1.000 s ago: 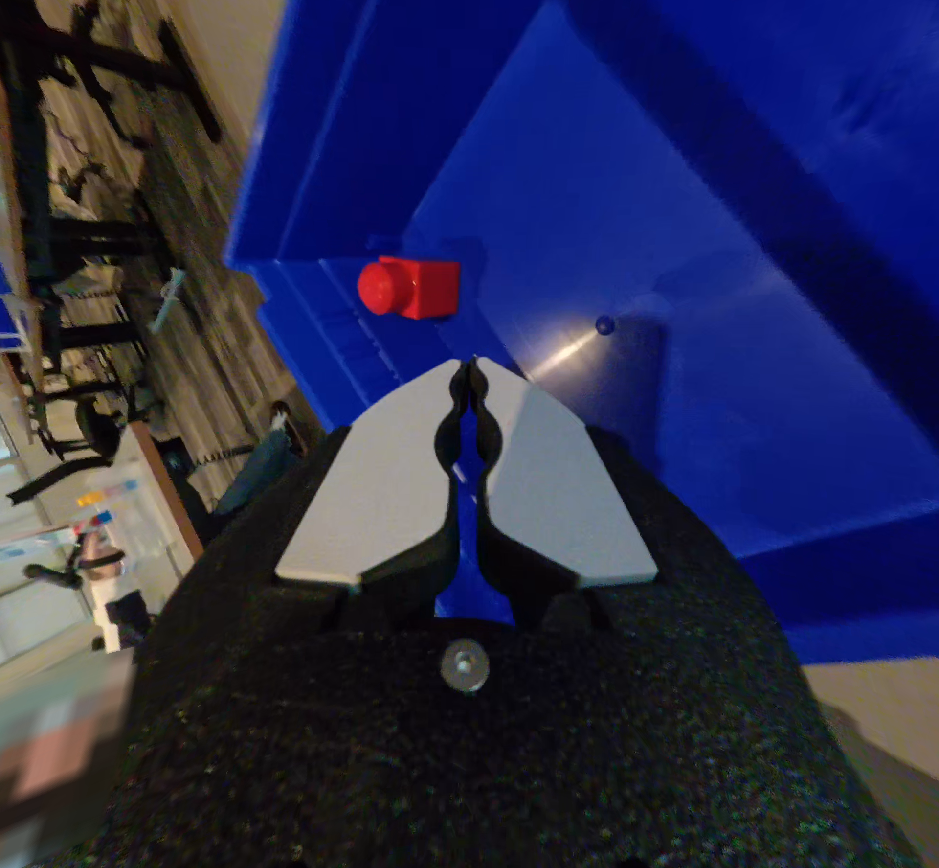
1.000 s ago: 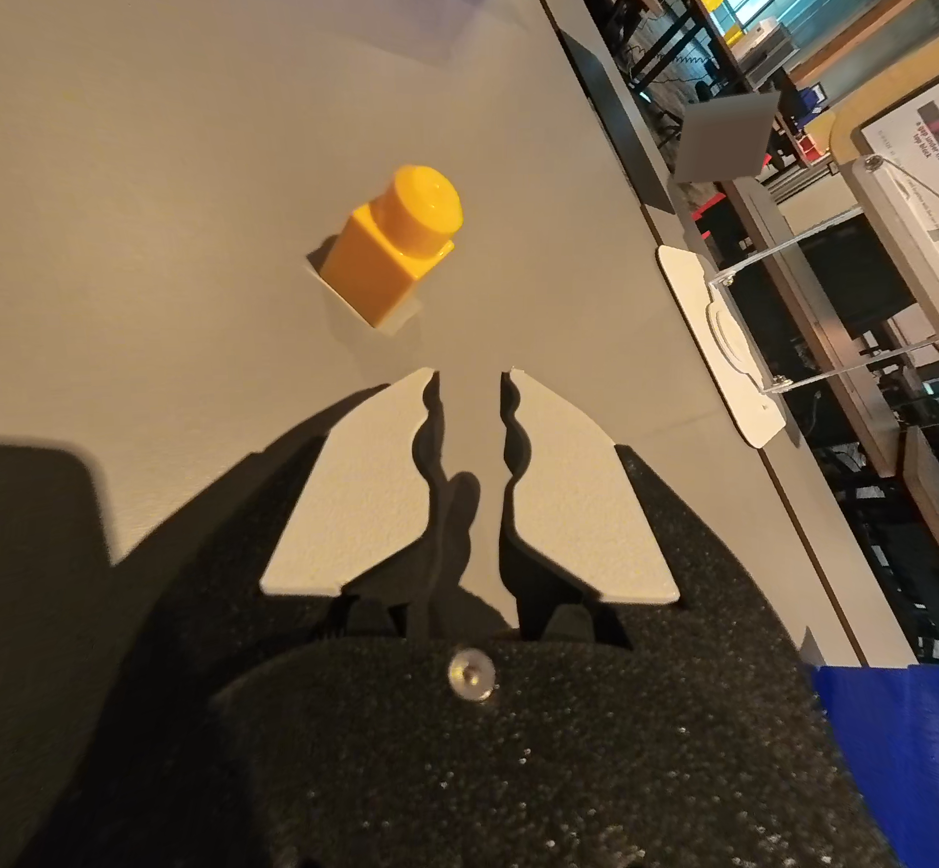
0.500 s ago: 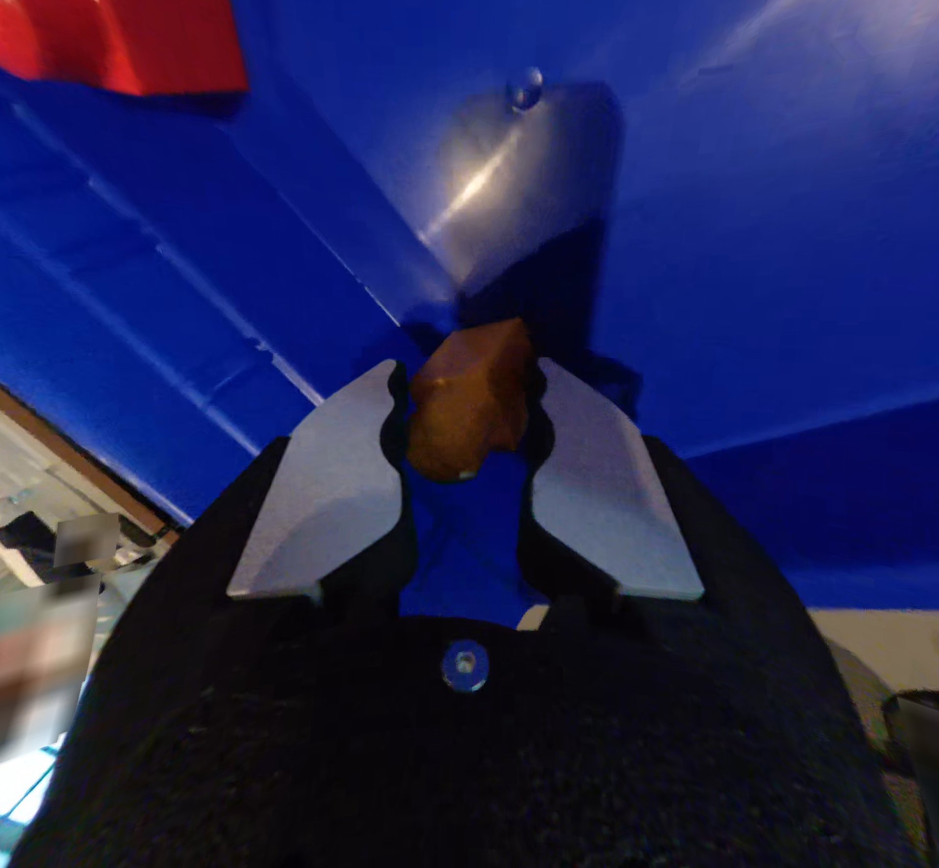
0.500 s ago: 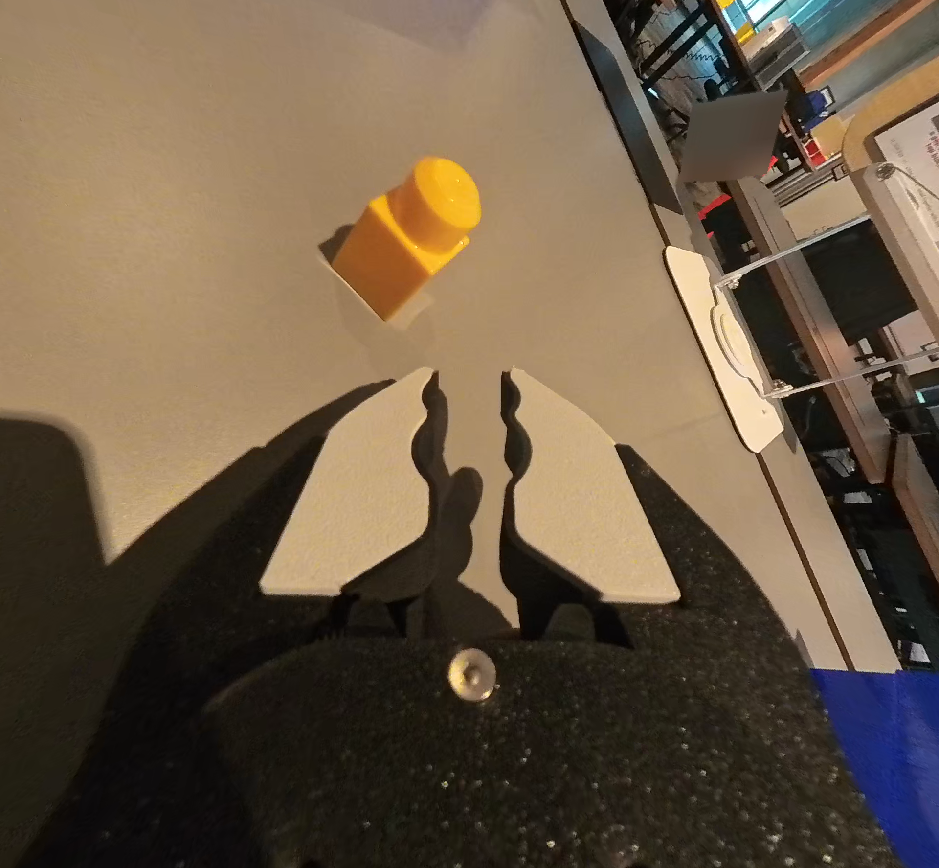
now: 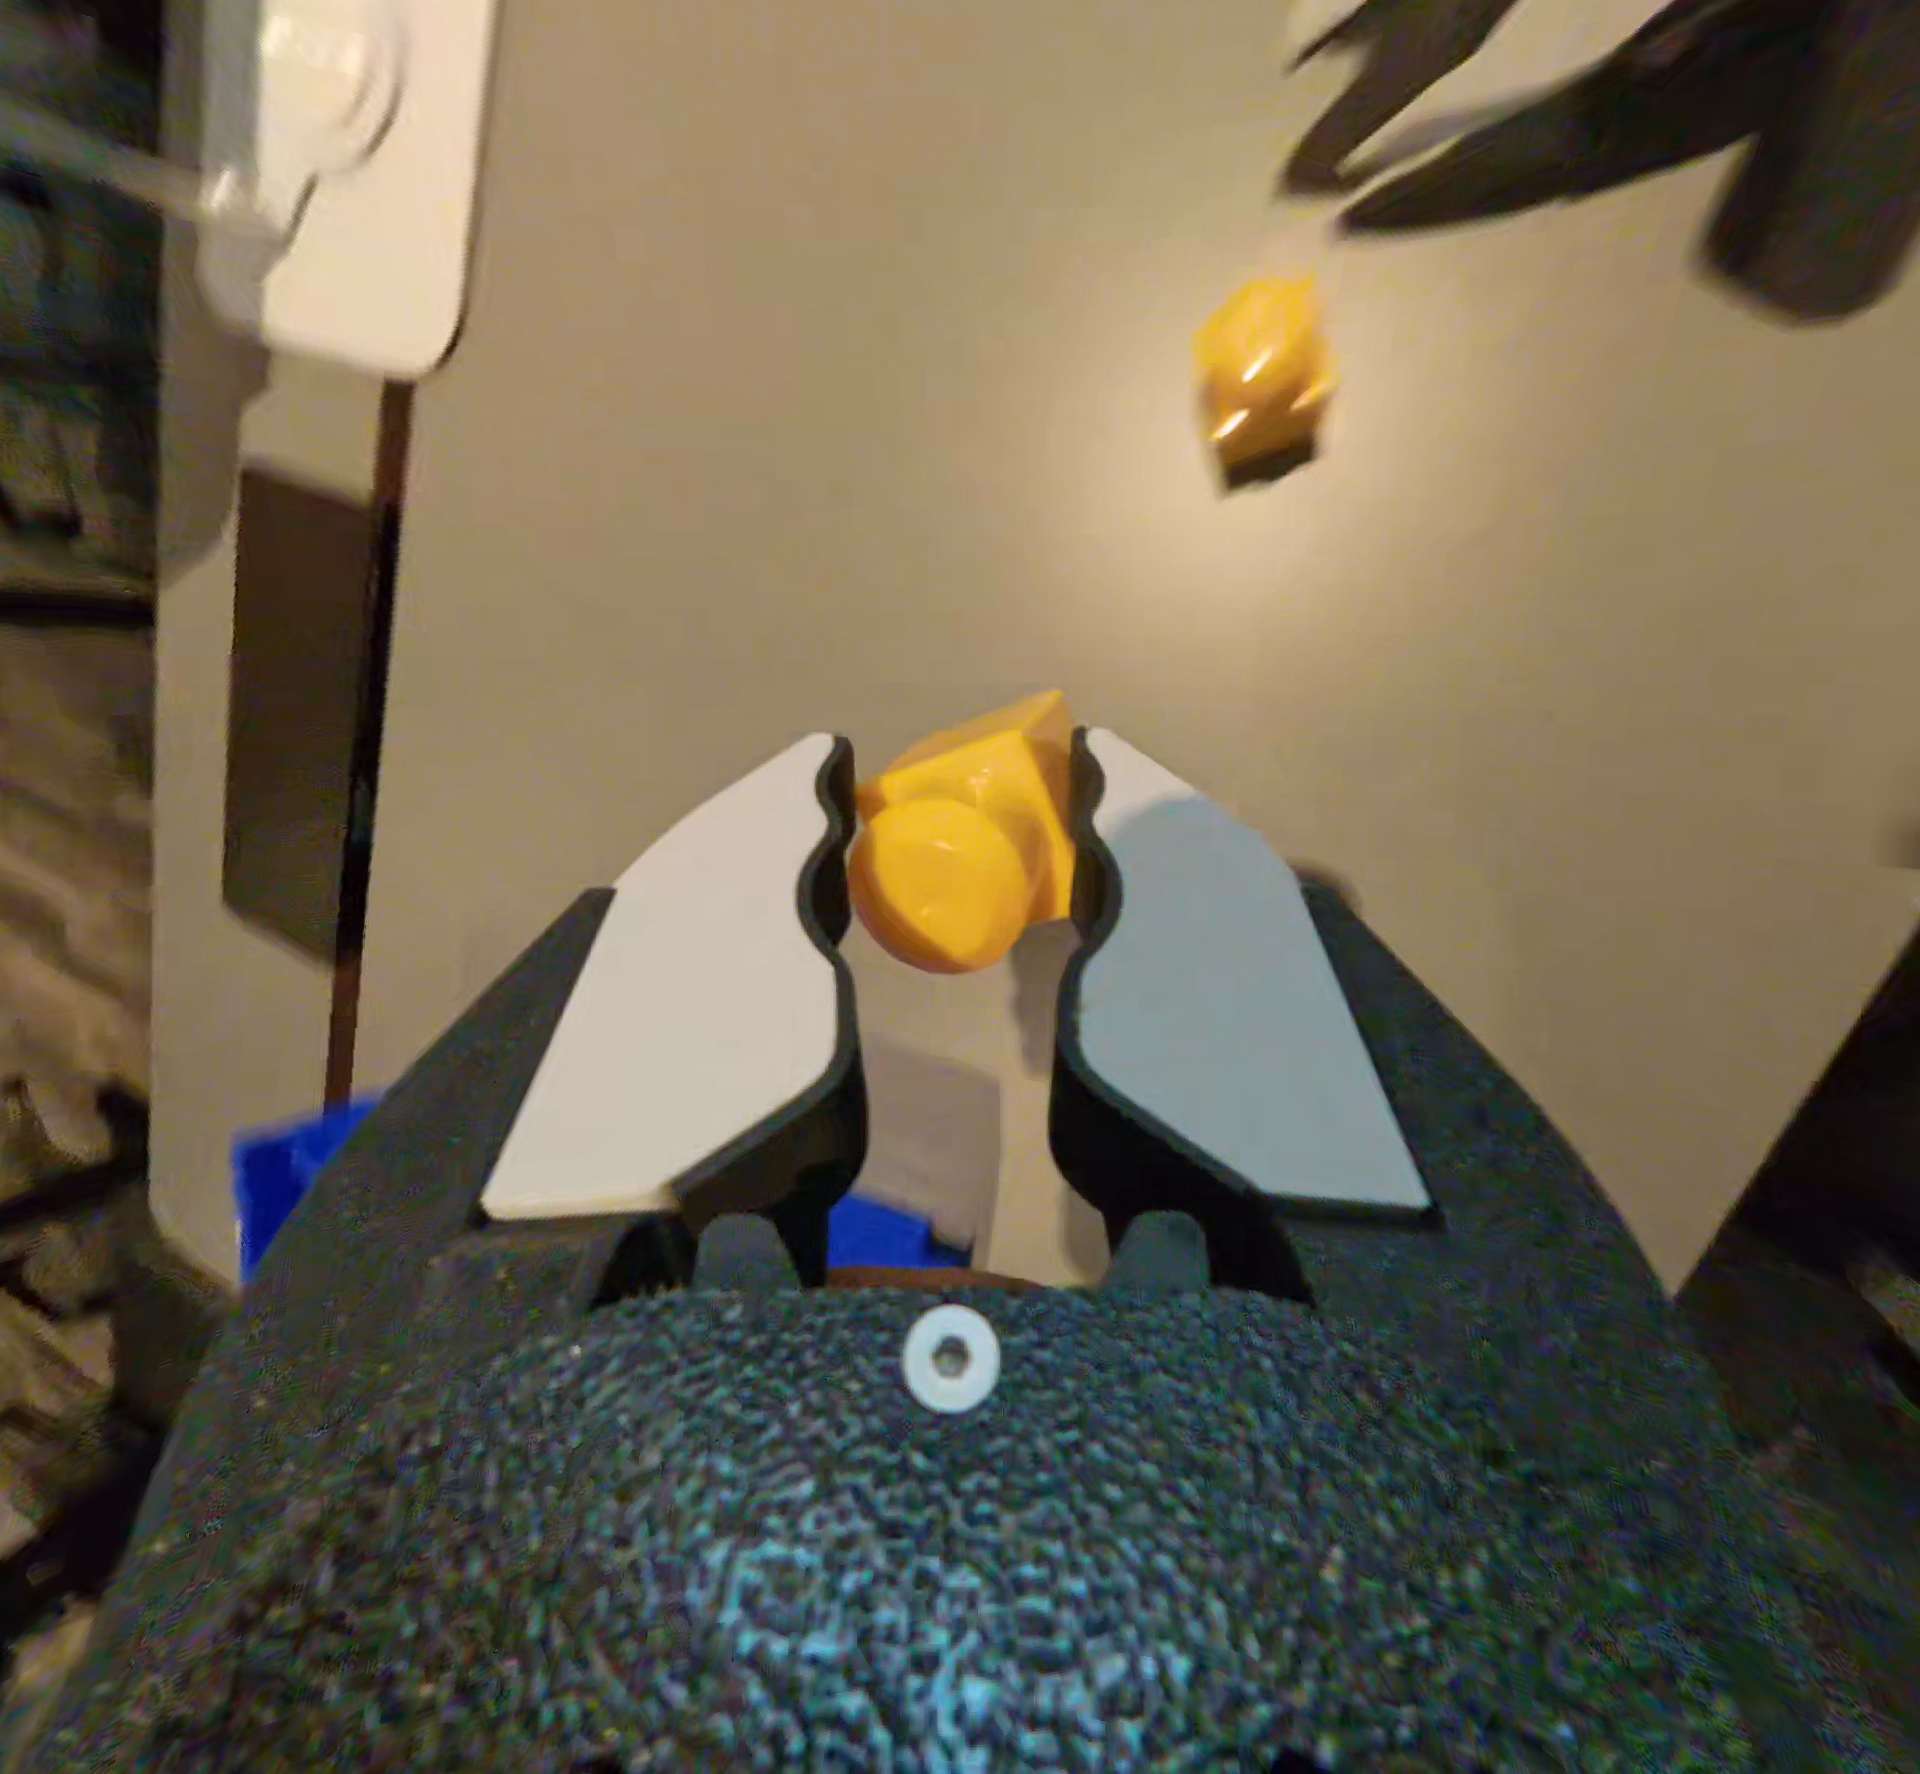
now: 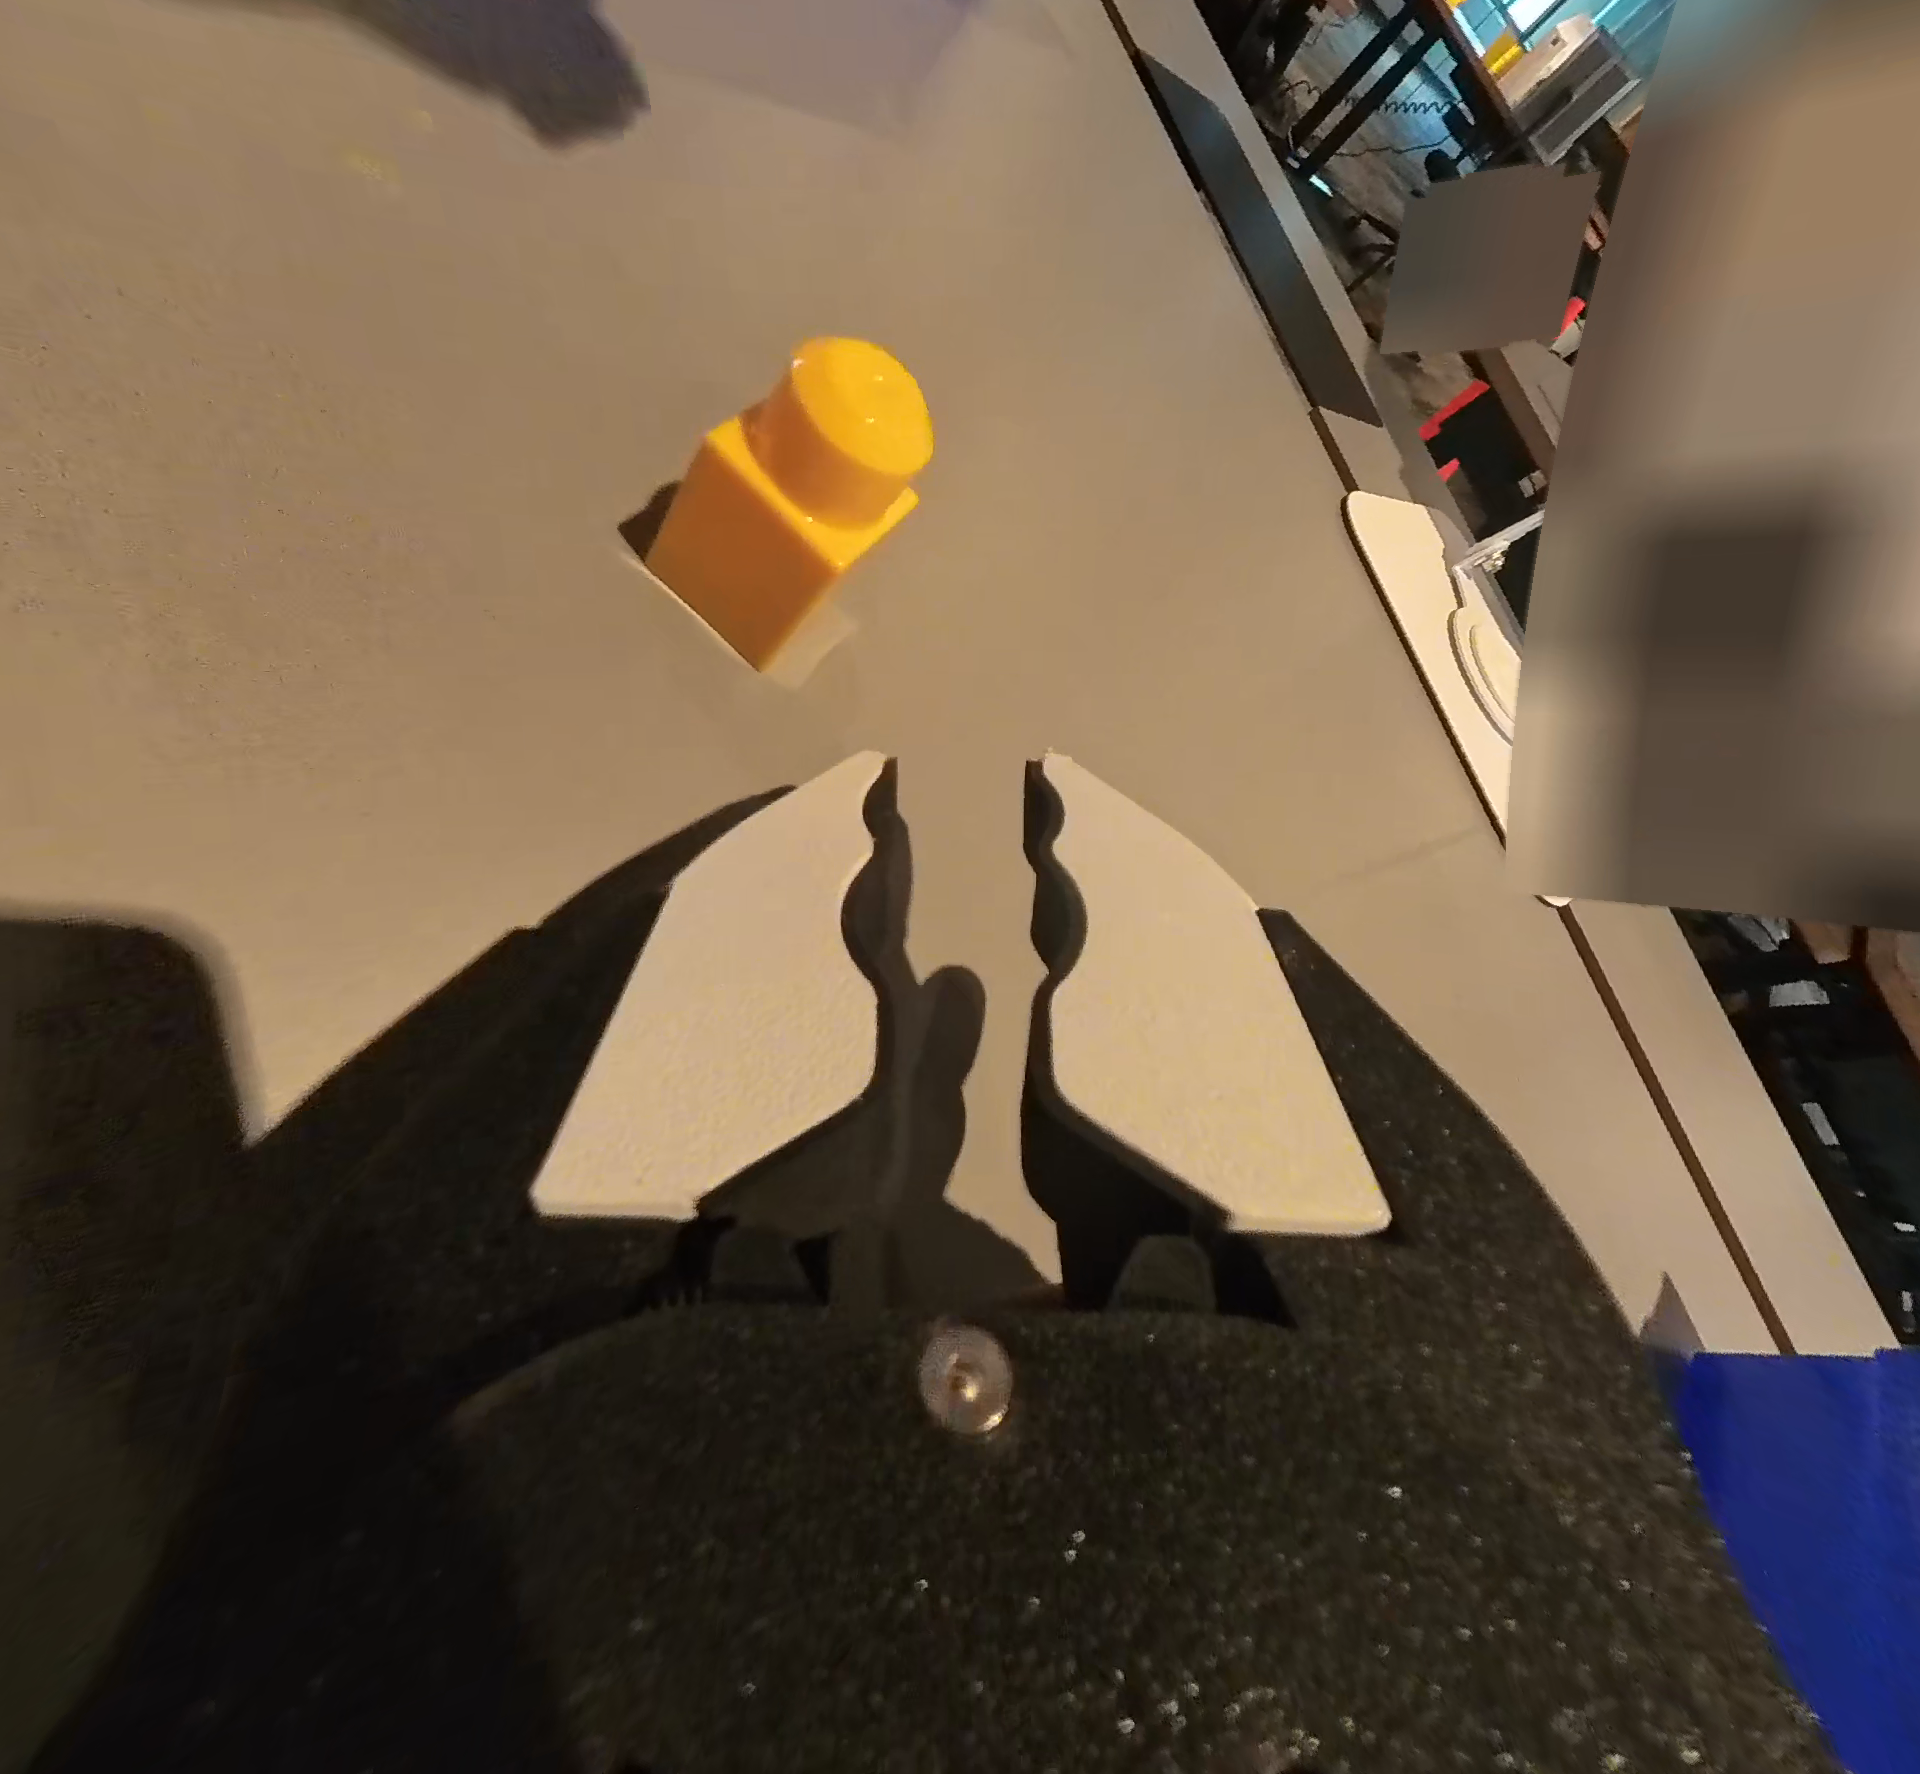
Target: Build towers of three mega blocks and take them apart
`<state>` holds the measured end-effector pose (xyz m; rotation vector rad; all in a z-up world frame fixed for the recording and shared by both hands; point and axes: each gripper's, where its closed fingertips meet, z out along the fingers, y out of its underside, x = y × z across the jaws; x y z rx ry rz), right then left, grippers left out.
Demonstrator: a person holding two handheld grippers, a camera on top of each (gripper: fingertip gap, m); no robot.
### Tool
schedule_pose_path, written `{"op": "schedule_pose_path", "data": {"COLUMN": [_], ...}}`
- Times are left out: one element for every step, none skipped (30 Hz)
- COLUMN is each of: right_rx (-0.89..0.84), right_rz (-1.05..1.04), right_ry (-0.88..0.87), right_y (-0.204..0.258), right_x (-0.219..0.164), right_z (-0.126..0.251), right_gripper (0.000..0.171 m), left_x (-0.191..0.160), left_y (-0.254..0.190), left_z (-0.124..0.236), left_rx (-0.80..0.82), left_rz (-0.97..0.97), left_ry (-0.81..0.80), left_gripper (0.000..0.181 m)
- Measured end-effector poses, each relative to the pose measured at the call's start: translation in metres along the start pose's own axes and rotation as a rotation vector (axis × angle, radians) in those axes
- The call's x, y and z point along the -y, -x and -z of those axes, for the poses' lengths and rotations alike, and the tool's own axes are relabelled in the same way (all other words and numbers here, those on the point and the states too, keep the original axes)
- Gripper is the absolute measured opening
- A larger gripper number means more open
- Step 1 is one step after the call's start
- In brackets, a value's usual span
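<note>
Left wrist view: the frame is motion-blurred, most of all at its edges. The left tool (image 5: 961, 758) is clamped on a yellow block (image 5: 966, 857), stud turned toward the camera, held above the bench (image 5: 831, 374). The block's far end is hidden behind its own body. Farther off, a second block (image 5: 1262, 379) stands on the bench, smeared by blur so its stud is hard to make out. Above it, at the top right, the right tool (image 5: 1330, 114) reaches in, cut off by the frame edge; its fingers look slightly apart. A white plate (image 5: 343, 114) lies at the bench's left edge, and a bit of blue bin (image 5: 286, 1174) shows low down, mostly hidden by the tool.

Right wrist view: the right tool (image 6: 961, 763) hovers tilted over the bench (image 6: 312, 374), jaws apart with nothing between them. The second block (image 6: 795, 503) stands upright just ahead, not touching them. A mosaic patch covers the right side. Blue bin corners (image 6: 1808, 1516) are cut off. No writing is readable.
</note>
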<state>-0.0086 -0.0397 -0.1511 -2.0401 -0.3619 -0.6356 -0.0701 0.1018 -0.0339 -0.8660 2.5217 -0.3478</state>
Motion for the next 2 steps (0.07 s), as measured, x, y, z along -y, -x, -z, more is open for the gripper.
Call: {"op": "schedule_pose_path", "data": {"right_rx": [0.0, 0.0], "right_rz": [-0.001, -0.005], "right_ry": [-0.001, -0.001], "right_y": [0.0, -0.001], "right_x": [0.0, 0.0], "right_z": [0.0, 0.001], "right_gripper": [0.023, 0.023], "left_x": [0.023, 0.043], "left_y": [-0.02, -0.039], "left_z": [-0.01, -0.022], "left_rx": [-0.036, -0.085], "left_rz": [-0.035, -0.053], "left_ry": [-0.009, -0.014], "left_gripper": [0.039, 0.039]}}
